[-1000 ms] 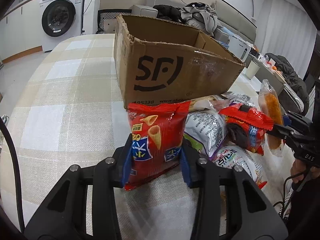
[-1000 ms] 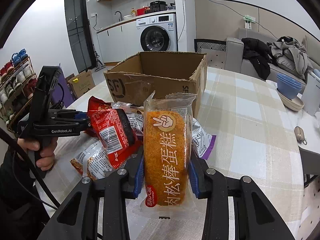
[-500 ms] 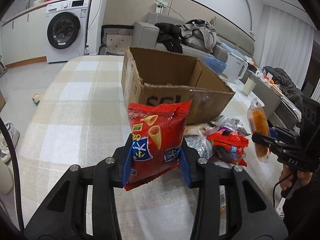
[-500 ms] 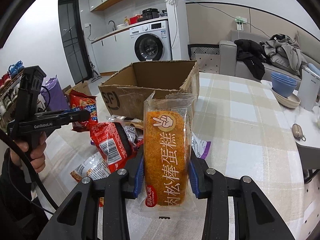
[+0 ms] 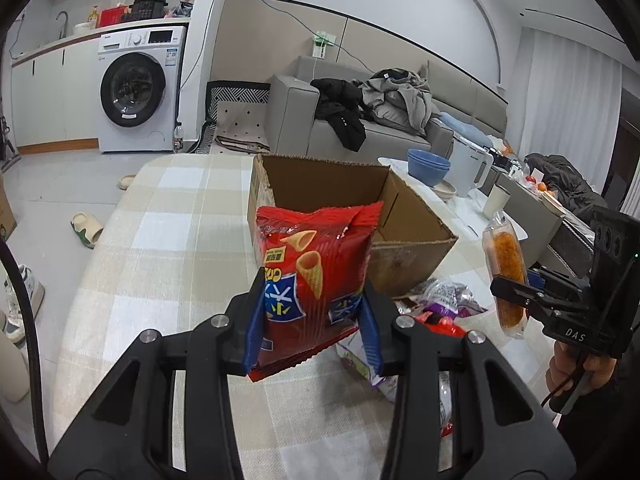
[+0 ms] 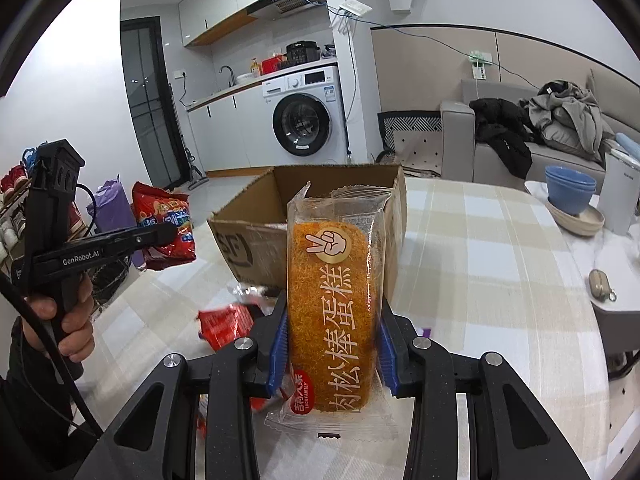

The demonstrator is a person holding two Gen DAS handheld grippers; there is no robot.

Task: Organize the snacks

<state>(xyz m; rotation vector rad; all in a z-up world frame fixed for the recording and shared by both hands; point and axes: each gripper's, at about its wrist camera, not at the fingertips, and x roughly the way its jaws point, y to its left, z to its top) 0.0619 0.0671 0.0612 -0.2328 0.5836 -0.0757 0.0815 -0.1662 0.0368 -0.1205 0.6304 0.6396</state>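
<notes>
- Left wrist view: the left gripper [image 5: 311, 322] is clamped on a red bag of cone-shaped corn snacks [image 5: 310, 280], its blue pads [image 5: 255, 320] pressing the bag's lower sides; the bag stands upright, lifted clear of the tablecloth, in front of the cardboard box.
- Right wrist view: the right gripper [image 6: 333, 350] is clamped on a clear-wrapped meat-floss cake bar [image 6: 332, 300], held upright with the blue pads on both long sides and the wrapper's bottom seal hanging below the jaws.
- The open cardboard box [image 6: 256, 236] sits on the table just behind both held snacks; its inside, as far as it shows, has nothing in it.
- Loose snack packets [image 5: 444, 304] lie on the tablecloth at the foot of the box's near side, among them a red one [image 6: 226, 326] and a silver-and-purple one.
- In the left wrist view the right gripper and its cake bar appear at the right edge, gripped by a hand [image 5: 576, 372]; in the right wrist view the left gripper and its red bag appear at the left edge, gripped by the other hand [image 6: 68, 320].
- The table carries a beige-and-white checked cloth [image 5: 172, 248].
- Blue bowls [image 6: 570, 192] stand near the table's far right edge.
- Beyond are a washing machine [image 5: 138, 92] and a grey sofa piled with clothes [image 5: 384, 100].
</notes>
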